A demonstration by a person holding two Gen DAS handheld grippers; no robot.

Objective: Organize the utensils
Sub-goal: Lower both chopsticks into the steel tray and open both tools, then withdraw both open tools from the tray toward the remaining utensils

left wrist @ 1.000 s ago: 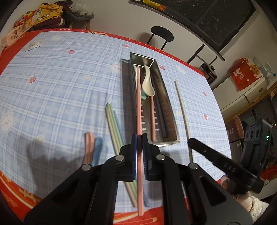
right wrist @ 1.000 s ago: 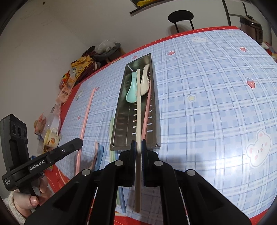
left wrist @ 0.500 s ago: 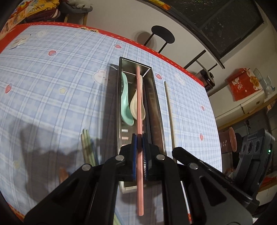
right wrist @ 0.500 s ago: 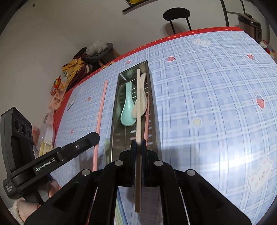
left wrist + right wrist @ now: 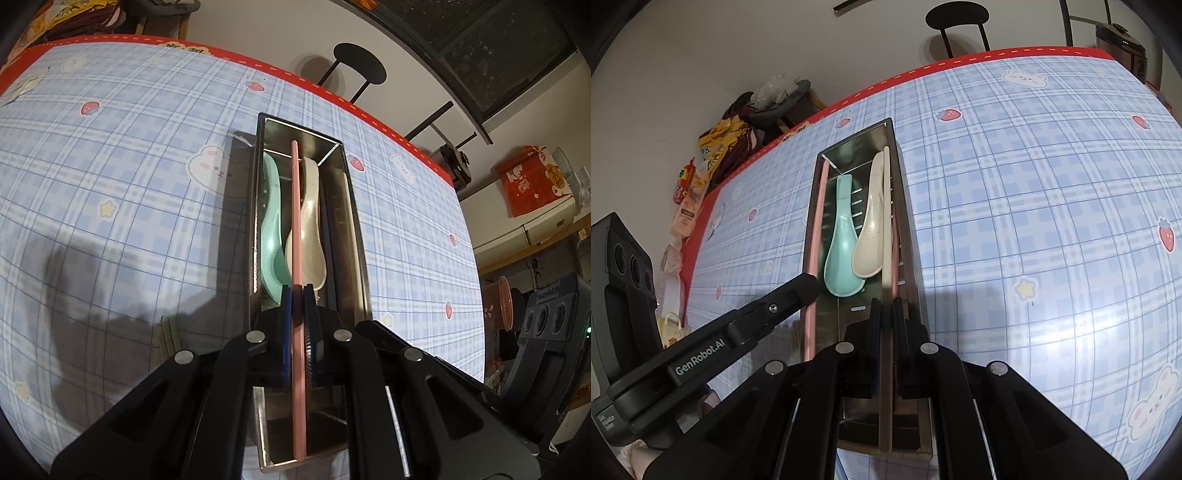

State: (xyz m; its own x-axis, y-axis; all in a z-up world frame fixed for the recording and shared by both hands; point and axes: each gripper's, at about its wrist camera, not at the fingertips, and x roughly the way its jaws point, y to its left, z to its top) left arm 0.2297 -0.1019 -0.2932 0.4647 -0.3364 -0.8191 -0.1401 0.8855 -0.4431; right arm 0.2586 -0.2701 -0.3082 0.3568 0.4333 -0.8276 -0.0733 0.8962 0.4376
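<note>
Over blue plaid tablecloth (image 5: 110, 184), steel tray (image 5: 255, 221) holds teal spoon (image 5: 271, 236), cream spoon (image 5: 310, 236). Left gripper (image 5: 298, 295) clamps pink chopstick (image 5: 295, 206); right gripper (image 5: 884, 306) clamps cream chopstick (image 5: 886, 206), both above tray. Sticks likely light, stiff, slippery: hold mid-shaft. Only right view shows another pink stick lying in tray.

Even indoor light from overhead falls on a blue checked tablecloth (image 5: 110, 184), with a pale glare patch at its near right in the right wrist view, while broad soft shadows of the rigs darken the cloth at lower left in the left wrist view. The steel tray (image 5: 351, 236) mirrors its surroundings and catches thin bright lines along its rim. Both fisheye views bow the table's red edge (image 5: 997, 55) into an arc and fade to black at the corners; detail is sharp at centre, softer toward the edges
</note>
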